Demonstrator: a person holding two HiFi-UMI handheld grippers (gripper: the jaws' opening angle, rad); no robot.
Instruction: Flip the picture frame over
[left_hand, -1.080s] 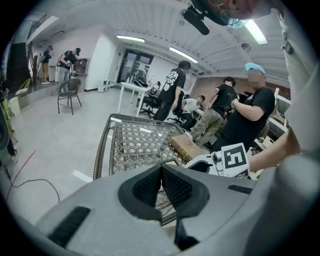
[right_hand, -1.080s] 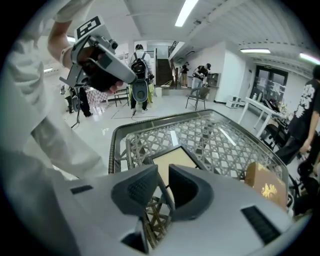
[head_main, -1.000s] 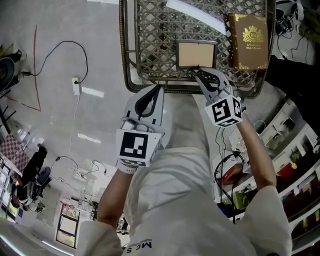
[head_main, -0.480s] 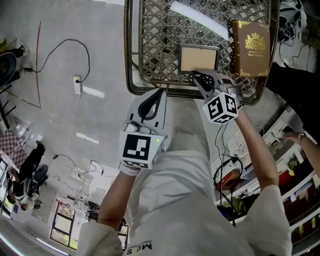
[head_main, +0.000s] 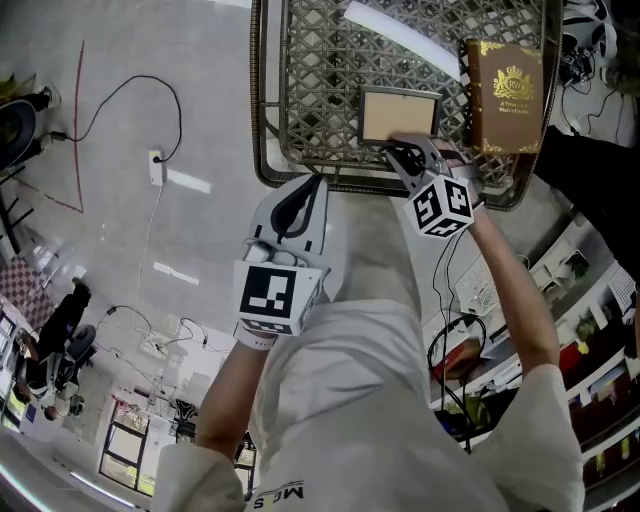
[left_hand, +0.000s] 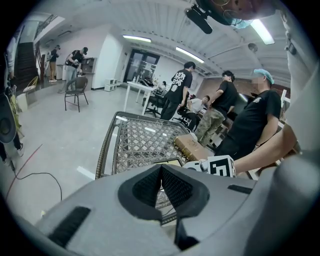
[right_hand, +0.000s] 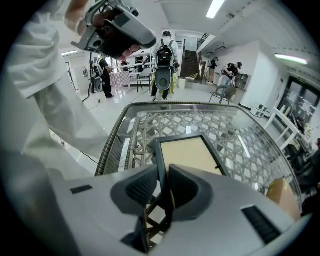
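Right gripper view: claw (right_hand: 163, 170) pinches picture frame (right_hand: 190, 155) (near edge).

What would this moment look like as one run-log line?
right claw: grips black rectangular picture frame by near edge | left claw: shut, empty

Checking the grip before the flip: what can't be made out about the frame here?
Picture frame underside: faces the wicker table, every view.
Its gripped edge: head view, covered by right gripper.
Book title: head view, too small.
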